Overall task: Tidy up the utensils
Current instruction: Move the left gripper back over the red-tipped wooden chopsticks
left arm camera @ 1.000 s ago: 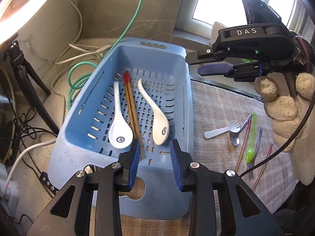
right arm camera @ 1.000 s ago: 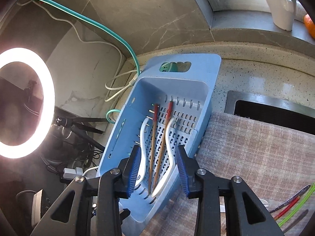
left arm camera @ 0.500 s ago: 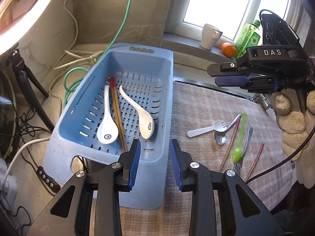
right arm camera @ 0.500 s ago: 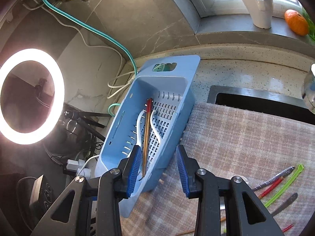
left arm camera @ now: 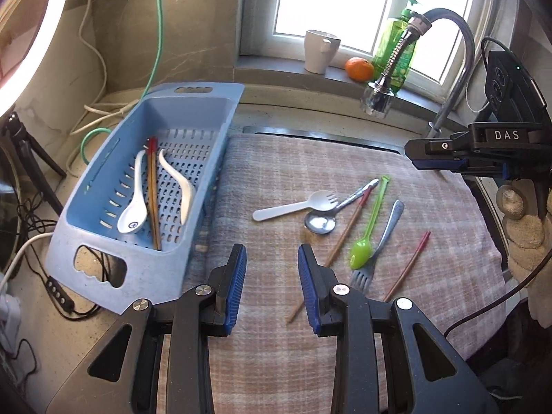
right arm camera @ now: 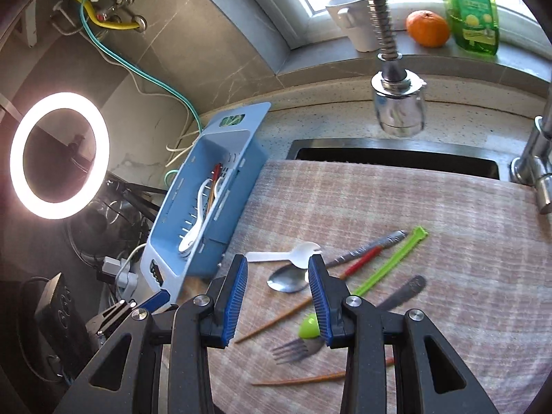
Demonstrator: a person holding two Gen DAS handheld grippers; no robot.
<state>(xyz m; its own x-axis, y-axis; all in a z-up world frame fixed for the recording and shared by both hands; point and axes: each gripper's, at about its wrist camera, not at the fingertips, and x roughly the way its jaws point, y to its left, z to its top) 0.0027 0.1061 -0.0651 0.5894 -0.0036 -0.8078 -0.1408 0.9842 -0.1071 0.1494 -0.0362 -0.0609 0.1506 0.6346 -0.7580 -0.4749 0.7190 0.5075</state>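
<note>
Hovering: both grippers are held above the checked cloth (left arm camera: 345,345), with nothing between the fingers of either.
Left gripper (left arm camera: 272,286): fingers part-way open and empty, set at the near edge of the cloth, between the blue basket (left arm camera: 145,269) on the left and the loose utensils on the right.
Right gripper (right arm camera: 277,296): fingers part-way open and empty — the steel spoon (right arm camera: 288,281) and white spork (right arm camera: 293,255) are seen just beyond the tips.
Key relation: the loose utensils lie to the right of and beyond the left fingers, but directly ahead of the right fingers, so the right hand is judged the nearer.
Long axes: most pieces run diagonally, near-left to far-right; the spork lies closer to crosswise.
Already sorted: two white ceramic spoons (left arm camera: 132,214) and a pair of red-tipped chopsticks (left arm camera: 152,193) lie lengthwise in the basket.
Still loose: green plastic spoon (left arm camera: 362,250), metal fork (left arm camera: 372,262), and two separate chopsticks (left arm camera: 407,264), well apart from each other.
Materials: slotted rigid plastic basket; soft woven cloth; glossy ceramic, thin smooth plastic, polished steel, slender wooden sticks.
Handling: thin, flat pieces on soft cloth are judged hard to pinch — a grasp across the handle is called for.
</note>
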